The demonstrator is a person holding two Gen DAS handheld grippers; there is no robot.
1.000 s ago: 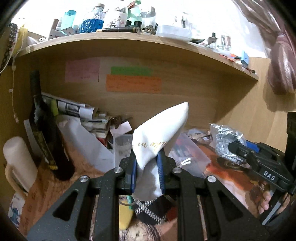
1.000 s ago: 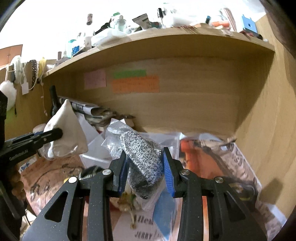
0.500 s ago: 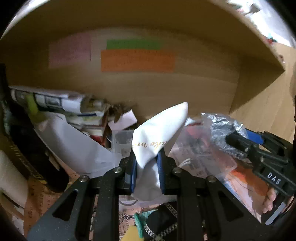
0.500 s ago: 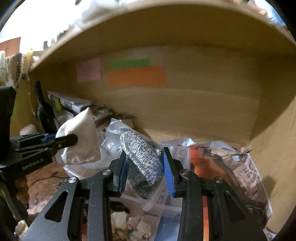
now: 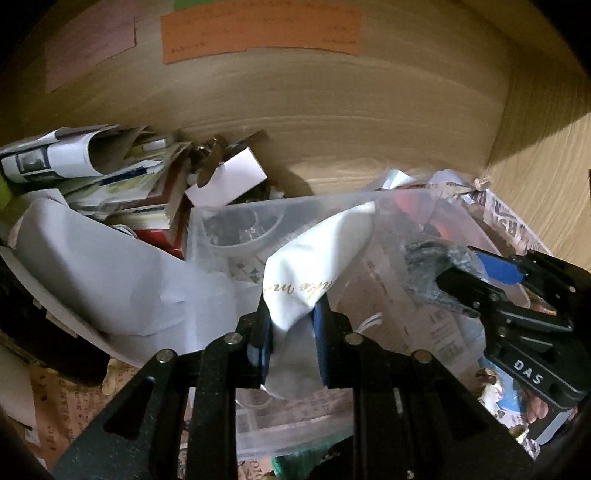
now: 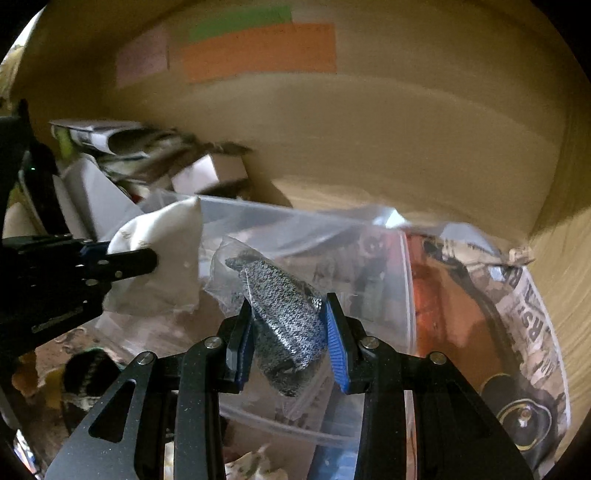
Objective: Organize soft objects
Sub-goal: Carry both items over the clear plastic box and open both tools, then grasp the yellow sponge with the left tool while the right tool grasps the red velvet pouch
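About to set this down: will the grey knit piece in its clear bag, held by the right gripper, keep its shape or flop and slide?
The grey knit piece probably flops: it sags below the right gripper. Its clear bag looks crinkly and glossy, so likely slippery. Likely light.

Dim, warm light under the shelf; motion blur, dark fisheye-curved edges.

A: What did you have on the back wall?
B: An orange note point(image 5: 258, 31), a pink note point(image 5: 88, 51) beside it and a green strip point(image 6: 240, 23) above.
A: And left?
B: You had rolled papers point(image 5: 66, 155) and a small white box point(image 5: 227, 177).
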